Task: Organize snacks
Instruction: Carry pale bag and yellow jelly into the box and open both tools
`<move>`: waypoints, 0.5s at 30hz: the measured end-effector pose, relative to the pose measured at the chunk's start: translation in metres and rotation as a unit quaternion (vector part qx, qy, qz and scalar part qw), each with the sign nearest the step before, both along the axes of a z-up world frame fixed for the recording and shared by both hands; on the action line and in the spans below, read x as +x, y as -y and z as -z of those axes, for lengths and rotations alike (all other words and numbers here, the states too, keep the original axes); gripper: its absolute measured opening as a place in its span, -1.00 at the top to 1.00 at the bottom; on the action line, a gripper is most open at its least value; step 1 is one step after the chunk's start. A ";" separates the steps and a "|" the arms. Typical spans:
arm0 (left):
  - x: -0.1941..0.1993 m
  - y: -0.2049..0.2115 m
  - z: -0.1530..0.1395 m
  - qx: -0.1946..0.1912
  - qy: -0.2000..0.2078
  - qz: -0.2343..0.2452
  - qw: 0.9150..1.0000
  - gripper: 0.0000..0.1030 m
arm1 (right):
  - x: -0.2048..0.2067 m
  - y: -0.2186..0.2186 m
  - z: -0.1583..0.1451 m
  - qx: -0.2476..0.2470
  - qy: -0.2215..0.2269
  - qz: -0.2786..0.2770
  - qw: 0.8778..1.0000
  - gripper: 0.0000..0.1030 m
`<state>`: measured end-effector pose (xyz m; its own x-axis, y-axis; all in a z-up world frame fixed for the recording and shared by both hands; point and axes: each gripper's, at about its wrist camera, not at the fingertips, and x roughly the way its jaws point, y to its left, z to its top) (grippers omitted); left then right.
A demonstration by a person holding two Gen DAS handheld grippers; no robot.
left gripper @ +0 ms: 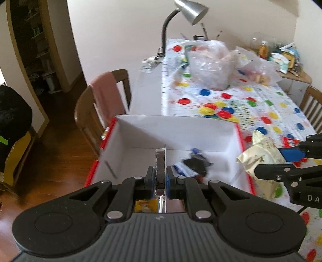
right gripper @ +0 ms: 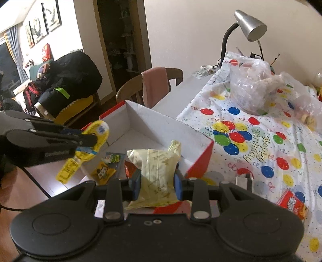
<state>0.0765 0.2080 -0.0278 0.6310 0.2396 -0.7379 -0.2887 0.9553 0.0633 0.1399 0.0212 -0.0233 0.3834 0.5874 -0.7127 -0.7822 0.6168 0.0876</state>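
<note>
My left gripper [left gripper: 160,175] is shut on a thin yellow snack packet [right gripper: 94,139]. In the left wrist view I see that packet edge-on, above the open box [left gripper: 181,129], which is white inside and red outside. In the right wrist view the left gripper [right gripper: 88,139] hangs over the box's [right gripper: 153,121] near left corner. My right gripper [right gripper: 157,181] is shut on a pale cream snack bag [right gripper: 157,171], just in front of the box's red wall. The left wrist view shows the right gripper [left gripper: 269,161] and cream bag [left gripper: 259,159] to the right of the box. A few small packets [left gripper: 193,165] lie inside.
The table [right gripper: 261,141] has a balloon-print cloth. A red snack packet [right gripper: 291,203] lies at its near right. Clear plastic bags [left gripper: 211,66] and a grey desk lamp [left gripper: 189,10] stand at the far end. A wooden chair with a pink cloth [left gripper: 106,96] is left of the box.
</note>
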 end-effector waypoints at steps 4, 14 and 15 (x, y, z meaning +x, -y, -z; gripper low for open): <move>0.012 -0.030 0.001 0.009 -0.009 -0.008 1.000 0.80 | 0.008 -0.024 0.010 -0.013 -0.003 0.003 1.000 0.39; 0.057 -0.074 0.019 0.013 -0.061 -0.003 0.998 0.80 | 0.040 -0.072 0.037 -0.040 -0.017 0.025 0.999 0.39; 0.060 -0.075 0.023 0.011 -0.069 0.000 0.998 0.80 | 0.043 -0.075 0.039 -0.042 -0.019 0.027 0.999 0.39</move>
<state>0.1365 0.2826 -0.0503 0.5238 0.2555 -0.8126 -0.2749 0.9536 0.1227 0.1829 0.0965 -0.0621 0.3843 0.5044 -0.7732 -0.7443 0.6648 0.0637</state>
